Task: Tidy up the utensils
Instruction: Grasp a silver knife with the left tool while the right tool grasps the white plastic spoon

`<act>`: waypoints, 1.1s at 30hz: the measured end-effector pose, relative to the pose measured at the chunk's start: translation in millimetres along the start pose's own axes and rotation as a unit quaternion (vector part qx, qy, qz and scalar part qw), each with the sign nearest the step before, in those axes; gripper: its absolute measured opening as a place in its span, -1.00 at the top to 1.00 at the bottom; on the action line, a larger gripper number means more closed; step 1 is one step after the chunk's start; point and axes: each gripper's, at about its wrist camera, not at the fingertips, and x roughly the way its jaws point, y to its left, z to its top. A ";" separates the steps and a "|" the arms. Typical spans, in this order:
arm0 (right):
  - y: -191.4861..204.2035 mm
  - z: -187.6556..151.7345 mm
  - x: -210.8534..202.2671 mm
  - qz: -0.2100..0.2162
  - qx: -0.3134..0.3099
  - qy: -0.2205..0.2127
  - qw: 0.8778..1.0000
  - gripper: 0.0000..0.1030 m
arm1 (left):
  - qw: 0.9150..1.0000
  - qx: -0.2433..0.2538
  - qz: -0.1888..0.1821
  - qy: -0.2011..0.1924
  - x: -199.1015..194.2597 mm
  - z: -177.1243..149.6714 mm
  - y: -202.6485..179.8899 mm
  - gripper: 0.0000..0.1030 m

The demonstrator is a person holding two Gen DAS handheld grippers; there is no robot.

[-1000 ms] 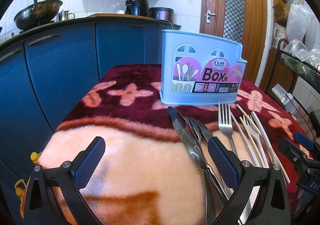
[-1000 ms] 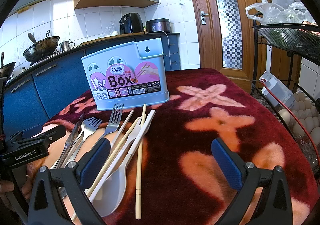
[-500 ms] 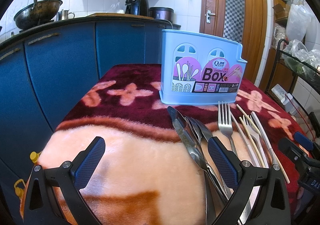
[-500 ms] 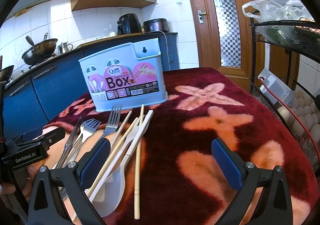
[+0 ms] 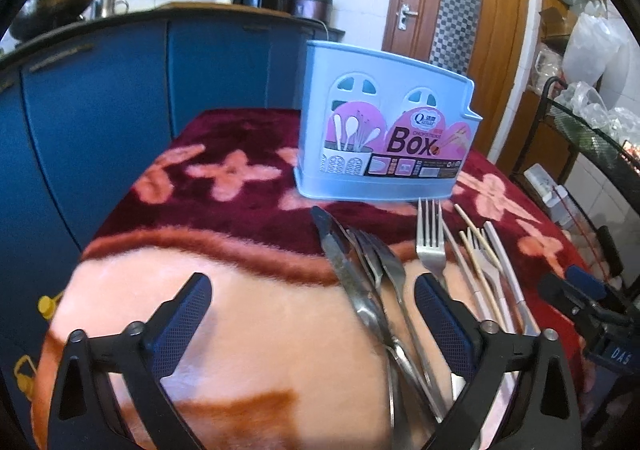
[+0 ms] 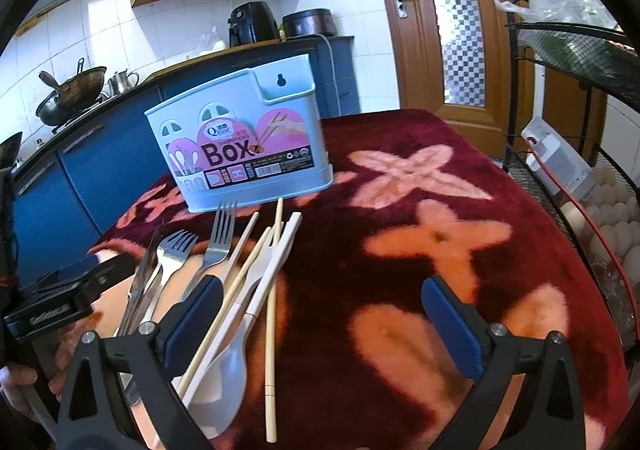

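Two grippers hang over a worktop draped in a dark red and peach fleece blanket. The left gripper stands wide with its jaws closing; the metal cutlery lies below and between its blue pads, which press on nothing. The right gripper is spread wide with bare blanket between its fingers. A pale blue utensil holder labelled "Box" stands upright at the far side of the blanket. Just in front of it the utensils lie loose in a fan: a table knife and a fork overlapping at the left, a steel fork beside them, then wooden chopsticks, white chopsticks and a white plastic spoon crossing one another. Another piece may lie in the metal bundle, but motion blur hides it. Behind, blue cabinets carry a wok and an air fryer.
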 end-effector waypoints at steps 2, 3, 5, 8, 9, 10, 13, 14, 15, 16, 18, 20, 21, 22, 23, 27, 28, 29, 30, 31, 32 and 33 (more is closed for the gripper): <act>0.8 1.5 0.8 0.005 -0.001 0.009 1.000 -0.86 | 1.000 -0.002 -0.003 0.020 7.4 3.6 -2.7 -0.56; 1.2 3.1 2.4 0.008 0.000 0.016 1.000 -0.81 | 0.999 -0.005 -0.005 0.032 11.7 4.9 -2.9 -0.45; 1.7 5.2 4.6 0.016 0.002 0.027 1.000 -0.72 | 0.998 -0.011 -0.018 0.055 19.9 5.3 -4.5 -0.21; 1.8 7.9 9.4 0.031 0.006 0.048 0.998 -0.55 | 0.997 -0.009 -0.025 0.069 25.9 3.9 -6.3 0.00; 2.5 9.3 12.3 0.037 0.006 0.058 0.998 -0.46 | 0.997 -0.004 -0.025 0.069 25.9 4.3 -7.0 0.03; 2.8 10.1 14.1 0.040 0.006 0.063 0.997 -0.37 | 0.997 -0.001 -0.028 0.072 26.0 5.1 -7.6 0.08; 6.7 13.3 22.7 0.050 0.002 0.088 0.995 -0.11 | 0.996 -0.008 -0.032 0.081 27.4 6.7 -5.6 0.09; 7.3 13.8 24.9 0.052 0.002 0.094 0.994 -0.05 | 0.996 -0.010 -0.034 0.084 27.4 6.9 -3.5 0.10; 7.9 14.2 26.2 0.053 0.002 0.099 0.994 0.08 | 0.996 -0.012 -0.035 0.086 27.6 7.1 -2.1 0.10; 9.0 15.0 27.9 0.053 0.000 0.103 0.993 0.20 | 0.995 -0.016 -0.037 0.089 27.6 7.2 -0.1 0.10; 11.4 17.1 31.3 0.055 -0.005 0.112 0.992 0.36 | 0.994 -0.024 -0.043 0.094 27.6 7.6 4.1 0.12; 12.8 19.1 35.0 0.060 -0.005 0.122 0.991 0.48 | 0.993 -0.027 -0.048 0.101 28.5 9.0 6.7 0.18; 13.0 20.1 36.8 0.063 -0.004 0.127 0.990 0.57 | 0.993 -0.027 -0.049 0.104 28.6 9.3 7.6 0.21; 13.4 21.3 38.6 0.066 -0.003 0.131 0.989 0.64 | 0.992 -0.026 -0.051 0.109 29.2 10.3 8.5 0.27; 13.4 22.2 40.0 0.068 -0.003 0.135 0.989 0.67 | 0.992 -0.026 -0.049 0.114 30.1 10.9 9.5 0.31; 12.5 25.5 44.7 0.081 0.003 0.144 0.986 0.77 | 0.988 -0.047 -0.072 0.130 32.9 15.2 17.7 0.52; 11.5 26.4 45.2 0.086 0.007 0.145 0.986 0.78 | 0.987 -0.051 -0.079 0.133 33.7 16.1 19.4 0.64; 10.4 27.1 45.2 0.092 0.012 0.147 0.985 0.79 | 0.985 -0.055 -0.086 0.138 35.1 17.4 20.5 0.73; 9.5 27.7 44.5 0.098 0.016 0.146 0.984 0.81 | 0.984 -0.055 -0.090 0.143 36.2 18.1 20.8 0.75; 9.1 28.0 43.3 0.100 0.017 0.144 0.984 0.83 | 0.983 -0.054 -0.091 0.148 37.8 18.5 20.3 0.75; 9.5 28.1 42.3 0.102 0.016 0.141 0.985 0.83 | 0.982 -0.051 -0.092 0.157 41.2 19.5 19.6 0.75; 9.9 28.4 40.5 0.104 0.016 0.138 0.985 0.84 | 0.981 -0.051 -0.093 0.164 43.8 19.7 19.2 0.75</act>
